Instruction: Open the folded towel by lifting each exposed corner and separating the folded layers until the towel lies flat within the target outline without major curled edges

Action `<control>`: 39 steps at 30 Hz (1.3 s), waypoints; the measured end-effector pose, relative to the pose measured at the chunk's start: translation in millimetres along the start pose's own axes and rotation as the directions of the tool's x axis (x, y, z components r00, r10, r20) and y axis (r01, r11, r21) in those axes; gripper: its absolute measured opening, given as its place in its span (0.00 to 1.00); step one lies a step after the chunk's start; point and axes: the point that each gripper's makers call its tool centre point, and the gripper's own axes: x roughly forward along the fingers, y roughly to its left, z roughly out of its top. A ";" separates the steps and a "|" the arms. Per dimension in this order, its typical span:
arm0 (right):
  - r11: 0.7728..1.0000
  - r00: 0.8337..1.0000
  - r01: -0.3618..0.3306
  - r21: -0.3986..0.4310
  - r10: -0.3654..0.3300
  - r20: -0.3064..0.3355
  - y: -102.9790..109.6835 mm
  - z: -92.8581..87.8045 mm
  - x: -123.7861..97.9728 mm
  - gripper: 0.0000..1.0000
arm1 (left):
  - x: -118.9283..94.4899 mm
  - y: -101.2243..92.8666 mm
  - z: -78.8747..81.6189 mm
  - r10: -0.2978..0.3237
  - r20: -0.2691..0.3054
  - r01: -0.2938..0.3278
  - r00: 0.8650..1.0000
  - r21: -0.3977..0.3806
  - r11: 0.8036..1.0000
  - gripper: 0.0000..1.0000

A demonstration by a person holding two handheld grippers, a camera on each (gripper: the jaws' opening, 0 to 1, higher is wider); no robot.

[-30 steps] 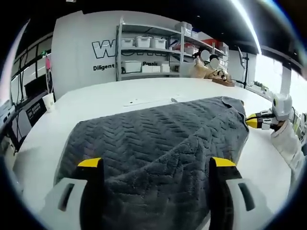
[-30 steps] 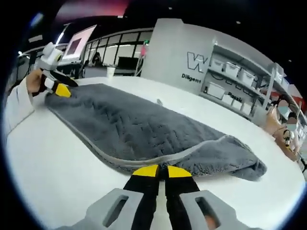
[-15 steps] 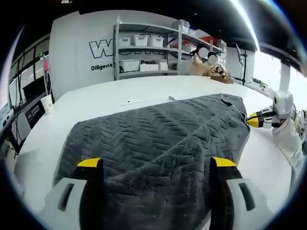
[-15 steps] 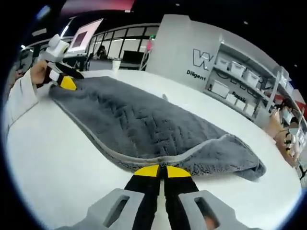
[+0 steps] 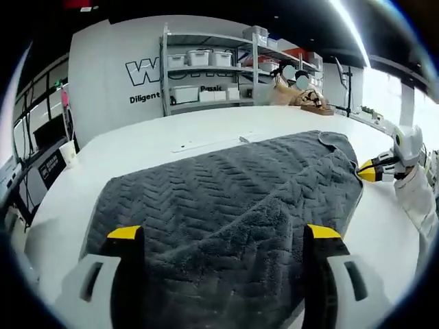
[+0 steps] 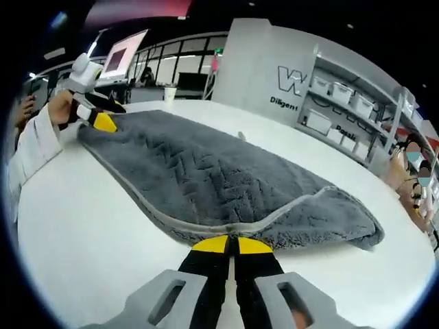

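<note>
Table (image 5: 171,137): a wide white tabletop that carries the towel, bare and bright around it in both views.

Towel (image 5: 226,199): dark grey, plush, with a herringbone weave and a pale grey bound edge (image 6: 164,218). It lies long across the table, still doubled over — a fluffier underside shows at the fold near the right gripper (image 6: 322,219) and again in the foreground of the left gripper view.

Shelving (image 5: 209,68): a metal rack against the white back wall, holding white bins; lettering on the wall beside it is partly hidden.

Left gripper (image 5: 223,236): its two yellow-tipped jaws stand wide apart, released, with the near end of the towel spread between them. Whether the tips press on the cloth I cannot tell. In the right gripper view it sits at the far end of the towel (image 6: 103,122), held by a hand in a white sleeve.

Right gripper (image 6: 226,245): jaws drawn together, yellow tips almost touching, right at the bound edge of the towel — the edge meets the tips, so it appears pinched, though the cloth inside the jaws is hidden. From the left gripper view it shows at the towel's right-hand side (image 5: 370,171).

Paper cup (image 5: 69,152): white, upright, near the table's left edge, well apart from the towel.
</note>
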 end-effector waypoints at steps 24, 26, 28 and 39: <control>1.000 1.000 -0.011 -0.008 0.011 -0.003 20.0 -10.9 -24.8 0.00 | -35.0 -14.3 -18.9 0.030 0.024 -0.029 0.999 -0.073 0.997 0.95; 1.000 1.000 -0.009 -0.008 0.009 -0.001 20.5 -11.2 -25.4 0.00 | -38.2 -13.4 -20.2 0.036 0.025 -0.033 0.999 -0.081 0.996 0.95; 1.000 1.000 -0.008 -0.009 0.008 0.001 21.5 -11.8 -25.9 0.00 | -41.3 -13.1 -22.1 0.042 0.026 -0.040 0.999 -0.085 0.996 0.95; 0.998 0.996 0.056 -0.024 -0.055 0.072 11.9 -3.0 -34.4 0.09 | -47.4 -14.8 -36.1 0.058 -0.013 -0.059 0.998 -0.104 0.993 0.94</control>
